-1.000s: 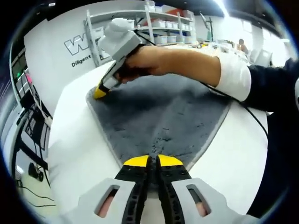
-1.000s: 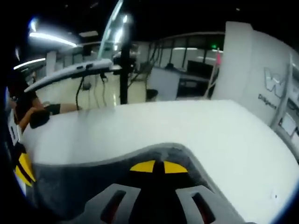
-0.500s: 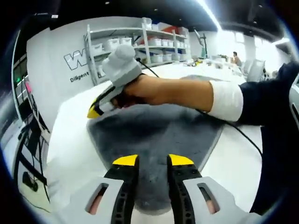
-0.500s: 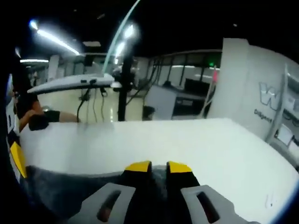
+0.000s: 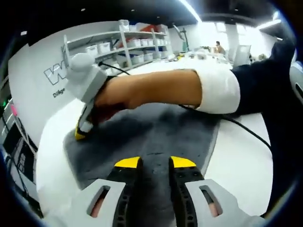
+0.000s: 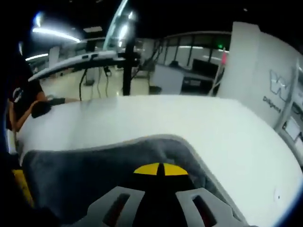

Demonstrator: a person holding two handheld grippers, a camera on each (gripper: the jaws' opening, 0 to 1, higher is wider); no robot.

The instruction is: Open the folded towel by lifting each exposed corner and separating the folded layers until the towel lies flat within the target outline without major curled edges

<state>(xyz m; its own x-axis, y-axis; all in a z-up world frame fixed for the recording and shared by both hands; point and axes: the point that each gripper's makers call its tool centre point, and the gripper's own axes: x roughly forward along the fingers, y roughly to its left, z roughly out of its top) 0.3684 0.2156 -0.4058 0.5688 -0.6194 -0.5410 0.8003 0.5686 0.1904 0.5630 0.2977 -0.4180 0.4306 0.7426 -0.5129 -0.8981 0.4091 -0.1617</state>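
Towel (image 5: 156, 137), dark grey, spread on white table (image 5: 236, 161); left gripper (image 5: 155, 163) released, yellow tips parted over near towel edge; right gripper (image 5: 81, 133), held by hand (image 5: 113, 97), tips pressed together at far-left corner, whether pinching fabric unclear.

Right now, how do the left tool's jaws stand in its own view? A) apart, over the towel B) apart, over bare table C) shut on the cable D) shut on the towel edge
A: in the left gripper view the left tool shows a clear gap between its yellow-tipped jaws, with the grey towel visible between and ahead of them.
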